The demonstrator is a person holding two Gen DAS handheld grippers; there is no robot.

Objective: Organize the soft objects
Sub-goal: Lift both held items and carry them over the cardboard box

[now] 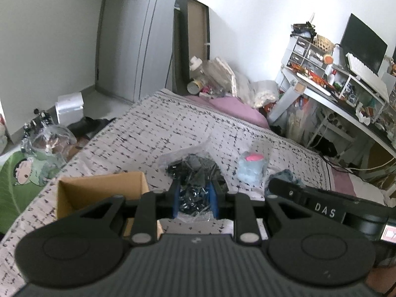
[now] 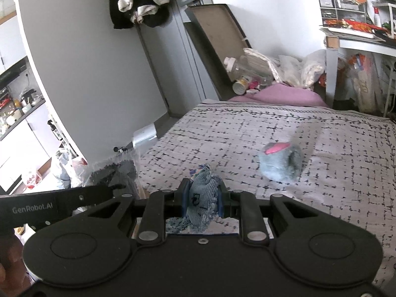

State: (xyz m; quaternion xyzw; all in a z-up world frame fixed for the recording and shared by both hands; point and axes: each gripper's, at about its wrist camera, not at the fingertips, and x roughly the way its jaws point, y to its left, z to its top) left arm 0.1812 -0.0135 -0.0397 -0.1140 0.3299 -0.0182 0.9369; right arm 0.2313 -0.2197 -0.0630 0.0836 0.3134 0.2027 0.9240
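My left gripper (image 1: 194, 199) is shut on a clear plastic bag of dark stuff (image 1: 191, 170), held above the patterned bed cover (image 1: 173, 123). An open cardboard box (image 1: 99, 193) sits on the bed just left of that gripper. My right gripper (image 2: 202, 201) is shut on a blue striped frayed cloth (image 2: 203, 193), also lifted over the bed. A fluffy grey-blue soft toy with a pink patch (image 2: 281, 160) lies on the cover to the right; it also shows in the left wrist view as the soft toy (image 1: 252, 167). The bag (image 2: 113, 170) appears at the left of the right wrist view.
A purple pillow (image 1: 235, 109) and piled bags lie at the bed's far end. A cluttered white desk (image 1: 346, 91) with a monitor stands at the right. A grey door (image 1: 128, 49) and a white bin (image 1: 70, 107) are at the left, with bags on the floor.
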